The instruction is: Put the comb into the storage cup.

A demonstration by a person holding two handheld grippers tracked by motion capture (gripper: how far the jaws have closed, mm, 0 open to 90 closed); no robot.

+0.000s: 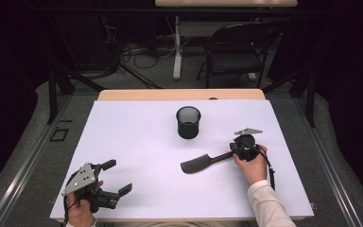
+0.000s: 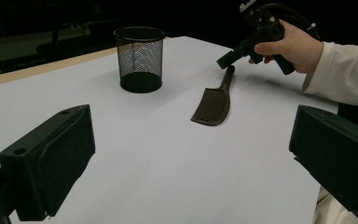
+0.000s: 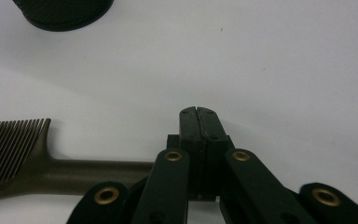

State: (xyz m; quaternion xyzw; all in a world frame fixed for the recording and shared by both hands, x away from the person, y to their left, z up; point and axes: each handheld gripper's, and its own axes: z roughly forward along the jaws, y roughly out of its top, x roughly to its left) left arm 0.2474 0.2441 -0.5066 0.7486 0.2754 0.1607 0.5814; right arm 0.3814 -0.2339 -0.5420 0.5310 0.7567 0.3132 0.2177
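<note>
Open counter [image 1: 137,142] all round the mesh cup [image 1: 188,122], the one upright obstacle. Below the cup lies the flat comb [image 1: 203,163], well apart from it; a clear lane runs between. Left of the cup, wide bare surface to the edge.

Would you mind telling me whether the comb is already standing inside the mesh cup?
No, the comb lies flat on the white table, apart from the mesh cup.
</note>
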